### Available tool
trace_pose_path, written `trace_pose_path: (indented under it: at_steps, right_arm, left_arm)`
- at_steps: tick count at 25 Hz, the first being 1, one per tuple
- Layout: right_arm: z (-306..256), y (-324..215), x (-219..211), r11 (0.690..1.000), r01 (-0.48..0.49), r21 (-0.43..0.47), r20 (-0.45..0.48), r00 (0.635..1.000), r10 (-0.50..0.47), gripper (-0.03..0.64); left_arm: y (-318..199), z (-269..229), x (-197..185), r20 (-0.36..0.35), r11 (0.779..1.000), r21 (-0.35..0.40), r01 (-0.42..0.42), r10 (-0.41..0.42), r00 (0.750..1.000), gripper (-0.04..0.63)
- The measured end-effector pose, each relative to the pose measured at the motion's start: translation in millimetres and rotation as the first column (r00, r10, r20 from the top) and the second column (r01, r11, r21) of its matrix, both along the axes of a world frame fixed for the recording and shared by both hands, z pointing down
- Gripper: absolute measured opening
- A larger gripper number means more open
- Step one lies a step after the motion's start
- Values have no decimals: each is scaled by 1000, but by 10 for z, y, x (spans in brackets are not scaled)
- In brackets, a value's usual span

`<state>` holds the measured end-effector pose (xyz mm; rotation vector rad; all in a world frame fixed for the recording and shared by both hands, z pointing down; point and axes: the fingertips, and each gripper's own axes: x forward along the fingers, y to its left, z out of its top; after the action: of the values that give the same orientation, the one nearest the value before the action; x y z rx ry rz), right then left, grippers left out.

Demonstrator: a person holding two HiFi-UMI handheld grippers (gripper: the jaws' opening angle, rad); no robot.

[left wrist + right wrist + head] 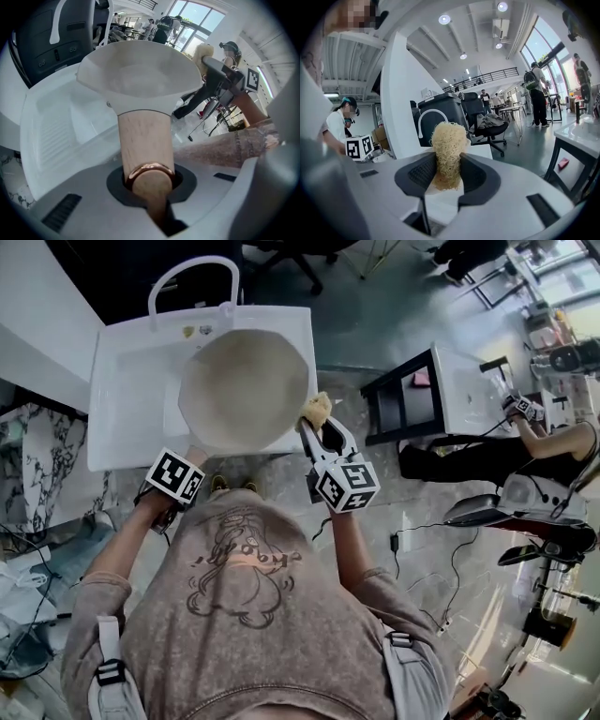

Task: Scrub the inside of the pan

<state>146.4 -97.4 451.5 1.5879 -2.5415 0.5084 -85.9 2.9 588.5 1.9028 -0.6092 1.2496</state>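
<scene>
A cream-white pan (244, 388) is held over the white sink (127, 418), its inside facing up. My left gripper (187, 461) is shut on the pan's wooden handle (143, 140), which has a copper ring at its end; the pan bowl (140, 77) fills the left gripper view. My right gripper (315, 423) is shut on a yellow fibrous scrubber (316, 409), just outside the pan's right rim. In the right gripper view the scrubber (448, 152) stands upright between the dark pads.
A curved white faucet (192, 277) rises at the sink's far edge. A black-framed white table (441, 395) stands to the right, with another person (553, 442) behind it. Marble counter (42, 460) lies at left. Office chairs stand beyond.
</scene>
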Motion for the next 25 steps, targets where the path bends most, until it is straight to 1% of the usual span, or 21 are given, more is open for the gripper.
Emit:
trace_pose_path:
  at_steps: [3, 6, 11, 14, 18, 21, 25]
  right_arm:
    - [-55, -52, 39, 1000, 4, 8, -45, 999, -4, 158]
    - [-133, -100, 97, 1000, 7, 26, -74, 997, -5, 158]
    - [-296, -222, 52, 998, 18, 63, -63, 998, -14, 158]
    - [-372, -339, -121, 994, 70, 86, -74, 995, -64, 158]
    - [-444, -501, -412, 979, 167, 115, -102, 983, -155, 158]
    - [-427, -608, -614, 963, 245, 113, -150, 962, -227, 158]
    - [-257, -708, -825, 940, 333, 74, -218, 925, -311, 158]
  left_arm:
    - [-42, 19, 63, -25, 999, -34, -16, 15, 1000, 40]
    - [-97, 22, 106, -29, 999, -42, -31, 30, 999, 40]
    - [-192, 41, 125, -5, 998, -26, -63, 63, 998, 41]
    - [-212, 53, 167, -4, 996, -29, -83, 83, 997, 41]
    - [-205, 86, 238, 8, 992, -34, -122, 122, 992, 41]
    - [-173, 91, 278, 16, 986, -44, -161, 162, 987, 41]
    - [-136, 102, 304, 29, 974, -54, -219, 221, 975, 41]
